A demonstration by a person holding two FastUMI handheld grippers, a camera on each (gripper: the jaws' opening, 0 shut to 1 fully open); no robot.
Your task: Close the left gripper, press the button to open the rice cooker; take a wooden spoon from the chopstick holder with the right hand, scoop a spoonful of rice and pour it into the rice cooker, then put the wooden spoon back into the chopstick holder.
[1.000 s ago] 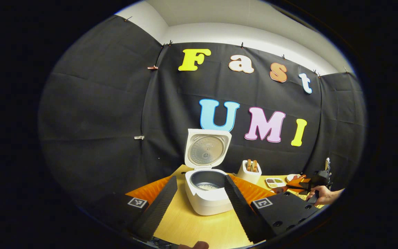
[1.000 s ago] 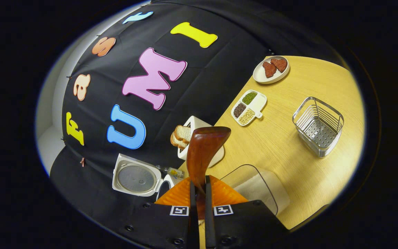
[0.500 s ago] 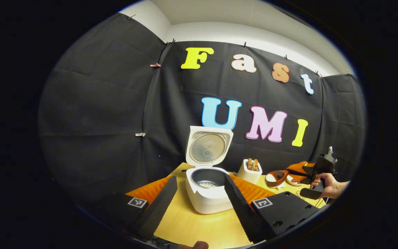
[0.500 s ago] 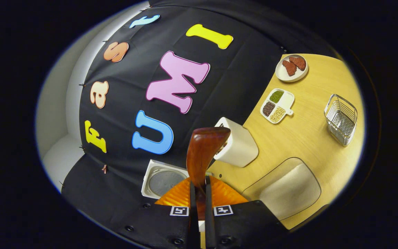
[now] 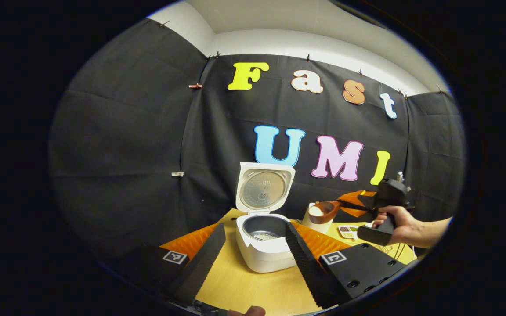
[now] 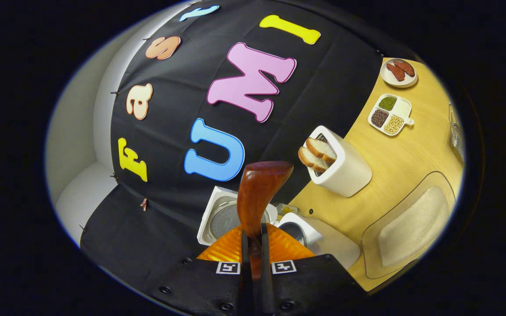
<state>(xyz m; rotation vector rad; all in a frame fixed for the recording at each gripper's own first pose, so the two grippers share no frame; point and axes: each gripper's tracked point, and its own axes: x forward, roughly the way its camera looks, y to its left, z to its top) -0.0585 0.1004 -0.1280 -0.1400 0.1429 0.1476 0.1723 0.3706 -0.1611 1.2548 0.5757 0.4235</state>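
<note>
Two tongs working: left tongs (image 5: 253,254) sitting wide open, holding nothing, framing the white rice cooker (image 5: 265,250) on the yellow wooden table (image 5: 253,289). Cooker lid (image 5: 264,188) standing upright, grey inner pot (image 5: 264,228) holding a little white rice. Right tongs (image 6: 253,245) clamping tight on the brown wooden spoon (image 6: 257,193); in the left gripper view its bowl is carrying white rice, hovering above the table right of the cooker, in front of the white holder (image 6: 338,169), which is holding bread slices (image 6: 316,153). White divided dish (image 6: 389,115) holding green, brown and pale grains. Small plate (image 6: 399,73) carrying reddish pieces.
</note>
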